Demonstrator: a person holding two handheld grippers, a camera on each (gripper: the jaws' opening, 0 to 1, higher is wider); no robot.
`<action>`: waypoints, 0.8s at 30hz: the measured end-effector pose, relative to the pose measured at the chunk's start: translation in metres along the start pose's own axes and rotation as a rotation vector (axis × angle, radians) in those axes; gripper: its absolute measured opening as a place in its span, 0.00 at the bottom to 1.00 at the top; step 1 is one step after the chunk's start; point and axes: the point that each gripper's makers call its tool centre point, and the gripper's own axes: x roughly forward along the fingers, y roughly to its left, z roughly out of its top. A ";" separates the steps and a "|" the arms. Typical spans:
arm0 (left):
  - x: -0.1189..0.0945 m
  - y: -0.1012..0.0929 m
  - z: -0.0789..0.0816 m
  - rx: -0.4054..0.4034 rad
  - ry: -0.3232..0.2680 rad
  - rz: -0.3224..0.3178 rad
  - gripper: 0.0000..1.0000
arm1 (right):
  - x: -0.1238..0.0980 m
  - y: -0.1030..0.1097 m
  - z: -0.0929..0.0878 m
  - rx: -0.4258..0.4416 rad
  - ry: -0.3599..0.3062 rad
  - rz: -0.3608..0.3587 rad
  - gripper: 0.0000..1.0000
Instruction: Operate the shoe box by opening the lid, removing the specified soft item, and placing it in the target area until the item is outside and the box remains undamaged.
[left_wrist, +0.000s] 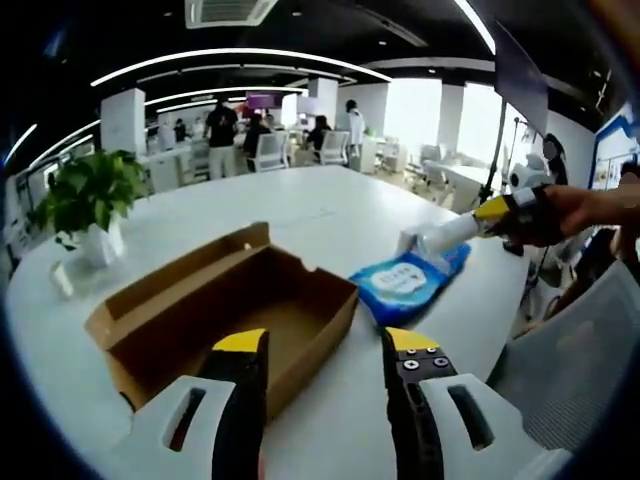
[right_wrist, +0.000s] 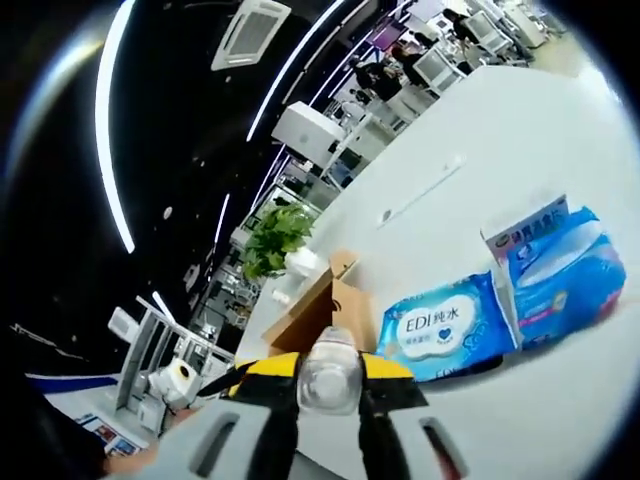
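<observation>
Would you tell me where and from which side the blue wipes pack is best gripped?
Pinch the blue wipes pack by its edge nearest the open left gripper, coming in low on the side away from the cardboard box. It lies flat and soft, so an edge probably grips best.

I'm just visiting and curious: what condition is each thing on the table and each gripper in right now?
Brown cardboard shoe box: lid open, looks empty.
Blue soft wipes pack: out of the box, lying on the white table.
Left gripper: open, empty.
Right gripper: shut on clear plastic bottle.
Green potted plant: upright.
</observation>
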 end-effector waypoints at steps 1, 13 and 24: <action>0.000 0.000 0.000 0.002 0.003 0.000 0.46 | 0.001 -0.002 0.003 -0.006 0.003 -0.003 0.18; -0.003 0.000 0.000 -0.011 0.007 0.014 0.46 | 0.013 -0.015 0.022 -0.046 0.032 -0.024 0.18; -0.001 0.009 -0.001 -0.024 0.004 0.026 0.46 | 0.022 -0.024 0.038 -0.100 0.060 -0.047 0.18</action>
